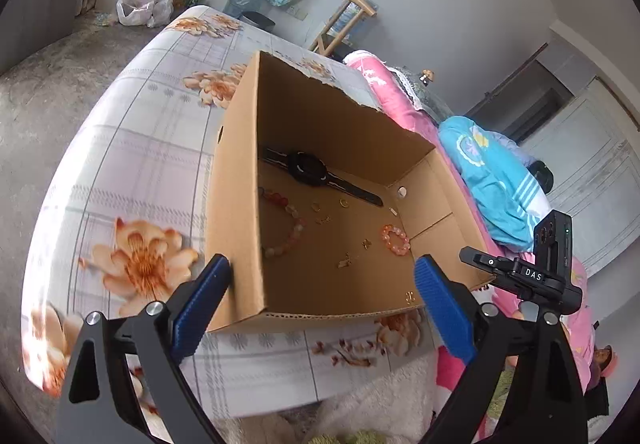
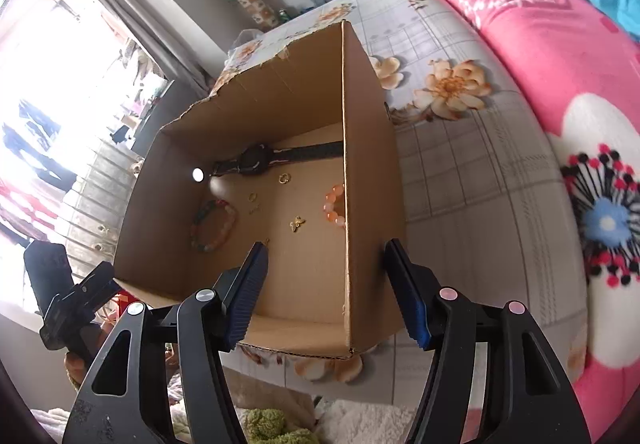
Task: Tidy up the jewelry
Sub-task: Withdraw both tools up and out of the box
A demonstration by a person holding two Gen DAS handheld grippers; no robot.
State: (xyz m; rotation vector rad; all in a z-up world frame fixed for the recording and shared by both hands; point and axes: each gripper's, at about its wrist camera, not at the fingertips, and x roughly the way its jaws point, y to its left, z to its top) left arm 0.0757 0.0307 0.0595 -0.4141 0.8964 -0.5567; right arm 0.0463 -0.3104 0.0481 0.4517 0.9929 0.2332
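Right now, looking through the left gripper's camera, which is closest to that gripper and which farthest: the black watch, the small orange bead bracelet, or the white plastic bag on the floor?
1. Small orange bead bracelet, on the cardboard box floor, right side, nearest the left gripper.
2. Black watch, lying along the box's far wall.
3. White plastic bag, on the floor beyond the bed, upper left.

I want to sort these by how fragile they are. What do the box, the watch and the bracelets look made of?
Box: corrugated cardboard, fluted edge showing. Watch: matte black, probably plastic or rubber. Large bracelet and small bracelet: glossy translucent beads, stone or glass, unclear.
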